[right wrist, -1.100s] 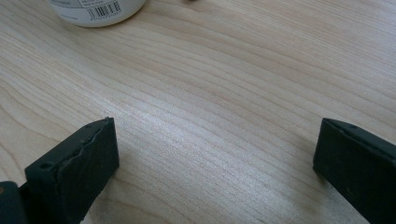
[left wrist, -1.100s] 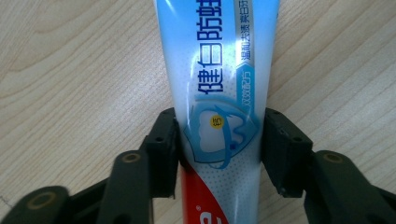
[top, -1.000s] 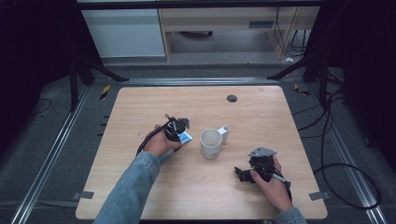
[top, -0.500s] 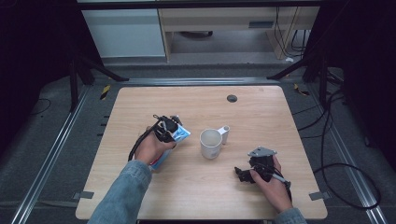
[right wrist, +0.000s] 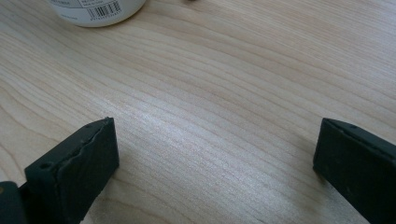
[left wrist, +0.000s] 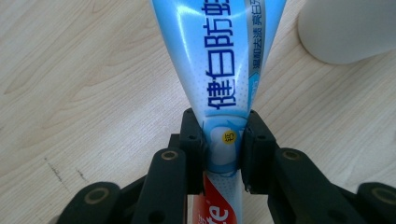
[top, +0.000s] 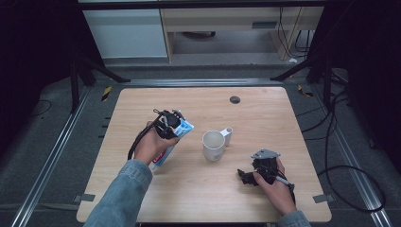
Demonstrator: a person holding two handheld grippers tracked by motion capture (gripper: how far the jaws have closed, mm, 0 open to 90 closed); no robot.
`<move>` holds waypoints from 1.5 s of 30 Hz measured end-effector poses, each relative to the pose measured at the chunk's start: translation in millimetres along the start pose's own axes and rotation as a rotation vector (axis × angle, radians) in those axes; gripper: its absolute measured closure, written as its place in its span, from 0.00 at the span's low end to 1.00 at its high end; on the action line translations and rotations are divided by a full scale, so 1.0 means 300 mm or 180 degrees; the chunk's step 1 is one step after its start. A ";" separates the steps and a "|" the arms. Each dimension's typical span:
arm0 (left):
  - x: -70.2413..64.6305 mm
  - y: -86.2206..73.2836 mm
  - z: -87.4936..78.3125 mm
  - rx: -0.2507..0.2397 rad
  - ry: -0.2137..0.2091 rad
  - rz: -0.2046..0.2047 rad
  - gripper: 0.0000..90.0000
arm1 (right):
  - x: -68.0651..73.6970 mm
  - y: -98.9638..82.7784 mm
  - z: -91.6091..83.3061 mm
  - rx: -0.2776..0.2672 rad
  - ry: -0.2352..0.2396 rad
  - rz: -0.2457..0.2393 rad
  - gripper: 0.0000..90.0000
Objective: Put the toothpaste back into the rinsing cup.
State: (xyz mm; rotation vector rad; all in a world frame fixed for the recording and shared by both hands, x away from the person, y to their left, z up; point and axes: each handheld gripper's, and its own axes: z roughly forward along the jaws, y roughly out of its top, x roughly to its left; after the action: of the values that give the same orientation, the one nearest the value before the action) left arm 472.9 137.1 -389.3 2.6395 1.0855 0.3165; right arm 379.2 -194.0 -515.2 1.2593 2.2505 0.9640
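Where the high view looks down on the wooden table (top: 142, 198), the left gripper (top: 166, 126) sits left of centre, pinching a blue and white toothpaste tube (top: 176, 138) whose far end pokes out beyond the hand while its near end slants back under the wrist, partly covered. Whether that near end rests on the wood is hard to judge from above. Just right of it stands a white mug (top: 213, 144), its handle pointing to the far right. The right gripper (top: 249, 176) lies near the right front edge, low over the table, its tips too dark and small to read from here. A small dark disc (top: 235, 99) lies far back on the table.

From the left gripper view, the jaws are clamped on the tube's (left wrist: 219, 84) narrow part, pads pressing both sides; they have just finished closing on it. The tube runs out of the frame at the top, and its red lower part is cut off at the bottom. A corner of the mug (left wrist: 350, 28) shows at upper right.

Seen in the right gripper view, the jaws stand wide apart over bare wood with nothing between them. Only the mug's (right wrist: 93, 9) base, with a barcode label, shows at the top left edge.
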 end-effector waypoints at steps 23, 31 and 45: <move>-0.039 0.020 -0.085 -0.0360 -0.0069 0.0047 0.81 | 0.000 0.001 -0.001 0.0006 0.0005 -0.0001 0.00; -0.067 0.039 -0.119 -0.0565 -0.0084 0.0067 0.81 | 0.002 0.002 -0.003 0.0023 0.0028 0.0044 0.00; -0.096 0.044 -0.189 -0.0968 0.0007 0.0064 0.81 | 0.002 0.002 -0.003 0.0024 0.0027 0.0044 0.00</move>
State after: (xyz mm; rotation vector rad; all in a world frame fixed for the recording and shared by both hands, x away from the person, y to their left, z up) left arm 444.6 116.9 -334.5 2.3815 0.9292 0.4503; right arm 378.7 -193.7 -514.2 1.2778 2.2567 0.9685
